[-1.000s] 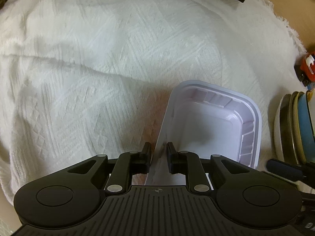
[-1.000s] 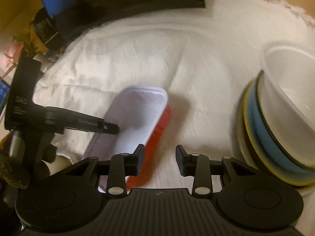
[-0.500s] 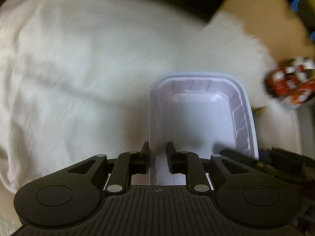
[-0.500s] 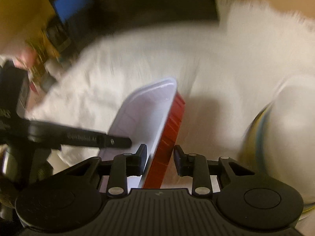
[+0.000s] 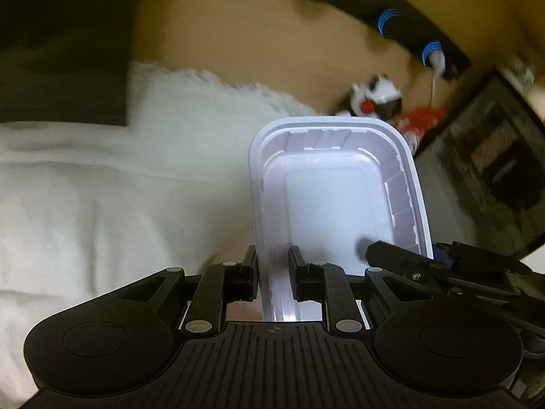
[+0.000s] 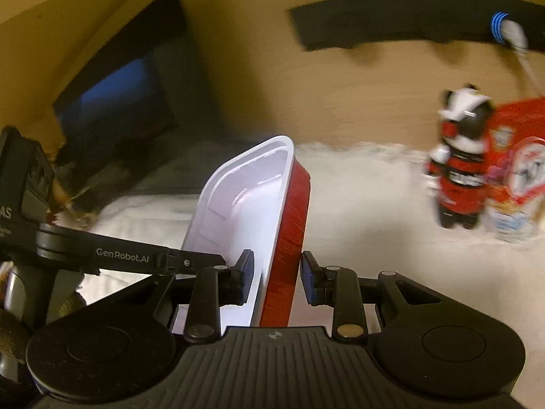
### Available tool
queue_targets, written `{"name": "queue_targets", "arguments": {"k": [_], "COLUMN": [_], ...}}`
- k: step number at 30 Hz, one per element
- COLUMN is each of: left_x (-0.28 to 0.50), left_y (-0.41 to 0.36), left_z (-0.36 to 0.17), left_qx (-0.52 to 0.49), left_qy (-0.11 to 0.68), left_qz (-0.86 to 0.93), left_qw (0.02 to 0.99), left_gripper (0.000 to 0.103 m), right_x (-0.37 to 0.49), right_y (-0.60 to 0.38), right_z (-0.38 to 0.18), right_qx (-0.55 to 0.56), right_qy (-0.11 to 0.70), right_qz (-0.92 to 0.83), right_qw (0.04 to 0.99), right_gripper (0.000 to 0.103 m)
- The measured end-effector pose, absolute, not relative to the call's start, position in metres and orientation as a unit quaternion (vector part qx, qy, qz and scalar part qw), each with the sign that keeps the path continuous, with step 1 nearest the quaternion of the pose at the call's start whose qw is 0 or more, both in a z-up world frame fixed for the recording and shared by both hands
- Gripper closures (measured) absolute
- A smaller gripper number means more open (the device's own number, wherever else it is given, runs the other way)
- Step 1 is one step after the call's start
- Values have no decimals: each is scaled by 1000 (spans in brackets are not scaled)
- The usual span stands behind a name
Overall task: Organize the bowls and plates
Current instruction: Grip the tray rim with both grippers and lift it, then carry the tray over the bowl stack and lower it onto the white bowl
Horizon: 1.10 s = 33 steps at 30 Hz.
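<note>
The rectangular tray [image 5: 335,201], white inside and red outside, is up off the white cloth [image 5: 102,204] over the tabletop, its long axis running straight away from both tongs toward the far edge. The left tongs [image 5: 272,272] are nearly shut on its left wall near the close end. The right tongs [image 6: 274,277], whose jaws have just been closing, straddle the right wall, the red outer face [image 6: 289,231] toward the right finger, so neither hand is nearer.
</note>
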State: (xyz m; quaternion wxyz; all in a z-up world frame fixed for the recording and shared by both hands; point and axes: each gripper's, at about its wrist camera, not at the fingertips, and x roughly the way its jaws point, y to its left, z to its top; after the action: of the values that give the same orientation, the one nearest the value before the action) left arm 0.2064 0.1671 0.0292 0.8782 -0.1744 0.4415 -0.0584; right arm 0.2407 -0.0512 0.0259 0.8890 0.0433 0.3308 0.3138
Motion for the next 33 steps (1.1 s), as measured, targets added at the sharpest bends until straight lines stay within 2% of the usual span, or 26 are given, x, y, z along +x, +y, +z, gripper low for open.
{"name": "queue_targets", "arguments": {"k": [9,33], "left_x": [219,217], "left_y": [141,173], "left_z": [-33,-24], "left_qx": [-180,-222], "left_qy": [516,498], "left_qz": [-65,-36], "left_qw": [835,837], "left_gripper": [84,84], "right_x": [255,247], "right_y": [-72,-50], "right_z": [-33,-45], "right_qx": [55,30], "right_qy": [401,421], "right_qz": [290,321], "right_qw": [867,848], "right_gripper": [74,74]}}
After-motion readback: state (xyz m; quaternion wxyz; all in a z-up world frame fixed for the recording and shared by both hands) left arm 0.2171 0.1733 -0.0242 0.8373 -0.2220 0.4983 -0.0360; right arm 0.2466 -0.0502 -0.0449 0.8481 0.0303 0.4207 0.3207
